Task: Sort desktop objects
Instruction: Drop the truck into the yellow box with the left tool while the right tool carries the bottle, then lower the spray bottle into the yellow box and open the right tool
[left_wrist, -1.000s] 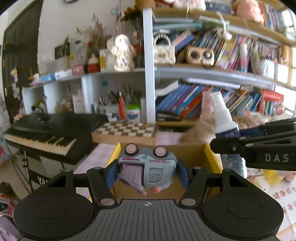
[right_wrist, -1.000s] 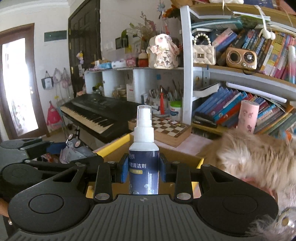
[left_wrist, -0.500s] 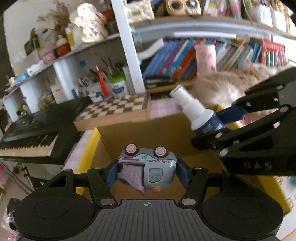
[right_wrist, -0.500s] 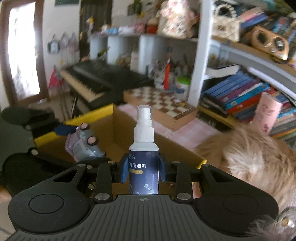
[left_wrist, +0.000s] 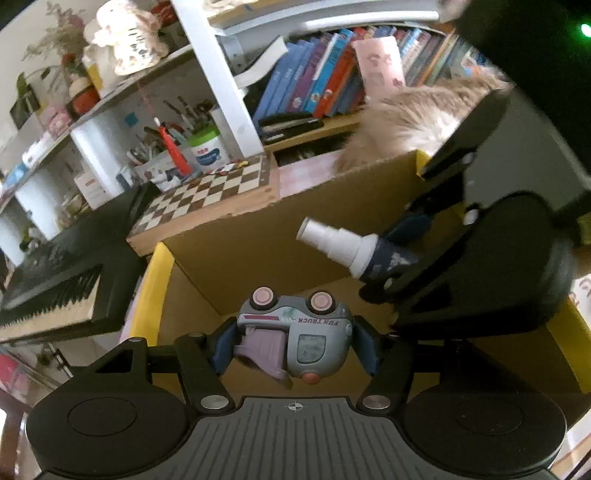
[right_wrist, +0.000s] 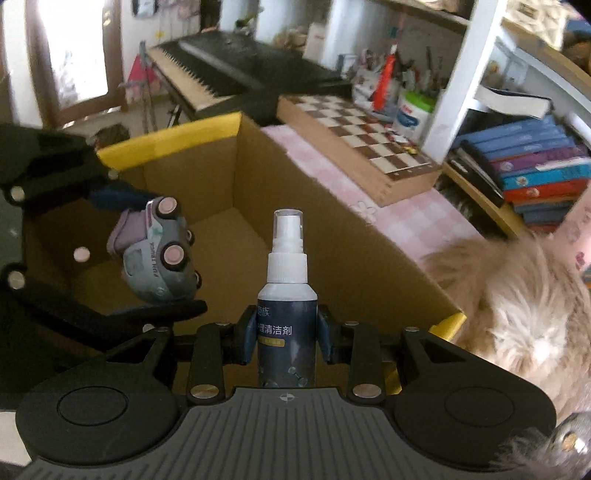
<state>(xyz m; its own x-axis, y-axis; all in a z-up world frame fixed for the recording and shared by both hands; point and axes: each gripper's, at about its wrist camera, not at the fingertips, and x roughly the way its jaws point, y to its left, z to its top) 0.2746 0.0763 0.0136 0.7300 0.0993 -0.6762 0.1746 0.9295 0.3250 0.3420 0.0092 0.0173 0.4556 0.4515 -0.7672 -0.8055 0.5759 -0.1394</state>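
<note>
Over cardboard box (right_wrist: 295, 206): left gripper (left_wrist: 293, 347) clamps toy truck (left_wrist: 295, 339); right gripper (right_wrist: 286, 339) clamps spray bottle (right_wrist: 287, 306). Neither deposited yet.

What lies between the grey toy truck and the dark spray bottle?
Nothing: only air above the cardboard box floor separates grey toy truck and dark spray bottle, in the right wrist view.

A grey toy truck (left_wrist: 295, 338) with pink wheels and a lilac bed, lettered "FUN TRUCK", hangs upside down over an open cardboard box (right_wrist: 317, 206) with yellow-edged flaps. Beside it, a dark-blue spray bottle (right_wrist: 287, 314) with a white nozzle is also over the box, apparently clear of its floor.
</note>
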